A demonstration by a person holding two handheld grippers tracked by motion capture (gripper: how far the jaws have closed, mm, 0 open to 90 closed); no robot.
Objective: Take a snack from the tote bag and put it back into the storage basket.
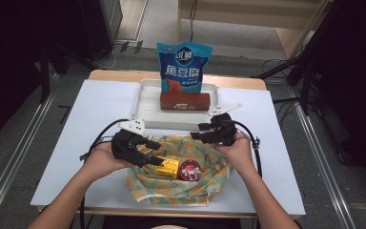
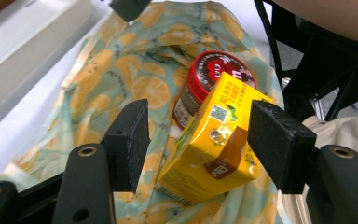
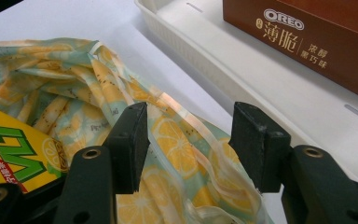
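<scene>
The left tongs [image 1: 156, 160] stand spread around the yellow lemon-tea carton [image 2: 214, 147], which lies tilted on the orange-print bag [image 1: 183, 188] at the near middle of the table [image 1: 100, 109], leaning against the red-lidded jar [image 2: 216, 74]; the right-hand pad sits at the carton's edge and the left-hand pad stands apart from it, so nothing is pinched yet. The right tongs [image 1: 194, 134] are also spread, hovering over the bag's far rim with a fold of the fabric lying between the pads [image 3: 133, 140] but not squeezed. The step in hand looks like lifting the carton out of the bag. To do it well, I would centre the left tongs so both pads meet the carton's flat faces squarely rather than a corner, close gently since the carton will dent, and let the right tongs pin the bag's rim so the cloth does not ride up with it. The jar touches the carton and may roll when its support goes. Beyond the bag stands the white tray [image 1: 145, 107], holding the brown Oreo box [image 3: 307, 42] and the blue snack pouch [image 1: 183, 67] upright behind it; its near half is bare, and its near rim lies just beside the right tongs, so the lift should clear that edge
</scene>
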